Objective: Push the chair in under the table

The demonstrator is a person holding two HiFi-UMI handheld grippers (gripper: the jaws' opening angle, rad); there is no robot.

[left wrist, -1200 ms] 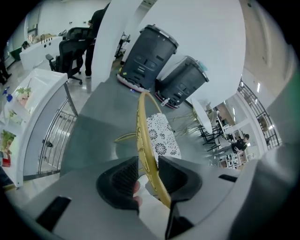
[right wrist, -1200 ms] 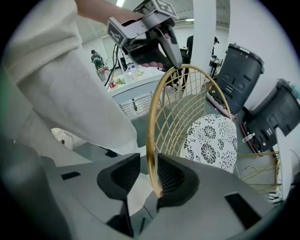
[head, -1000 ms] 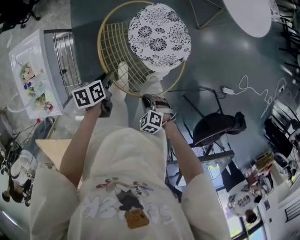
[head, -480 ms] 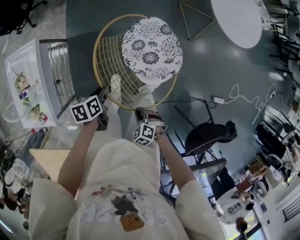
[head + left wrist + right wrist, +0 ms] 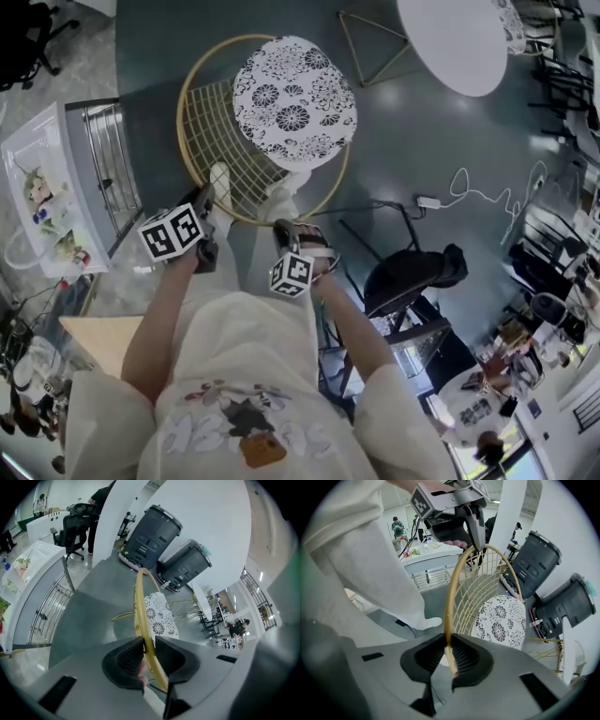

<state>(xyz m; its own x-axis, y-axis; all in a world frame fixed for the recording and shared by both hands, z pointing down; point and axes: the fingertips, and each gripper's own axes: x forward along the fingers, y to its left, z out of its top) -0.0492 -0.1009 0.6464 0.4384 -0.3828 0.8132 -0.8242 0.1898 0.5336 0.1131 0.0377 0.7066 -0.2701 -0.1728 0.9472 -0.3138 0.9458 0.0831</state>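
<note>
The chair has a gold wire back with a hoop rim (image 5: 184, 141) and a round black-and-white patterned seat (image 5: 292, 98). It stands on the dark floor, left of the white round table (image 5: 450, 42). My left gripper (image 5: 204, 204) is shut on the rim's near left part, and its pads hug the gold rim (image 5: 140, 597) in the left gripper view (image 5: 149, 643). My right gripper (image 5: 286, 232) is shut on the rim further right, the gold rim (image 5: 451, 602) running between its pads (image 5: 447, 643). The left gripper (image 5: 474, 543) shows at the top of the right gripper view.
A white cabinet with a metal rack (image 5: 66, 178) stands close on the left. A black office chair (image 5: 412, 272) and a white floor cable (image 5: 473, 187) lie to the right. Gold table legs (image 5: 375, 42) stand beyond the seat. Two dark bins (image 5: 152, 531) stand against a white wall.
Both grippers keep their hold on the rim. In the head view the chair and table have drifted left and the table shows more fully; the person's feet have stepped along with the chair.
</note>
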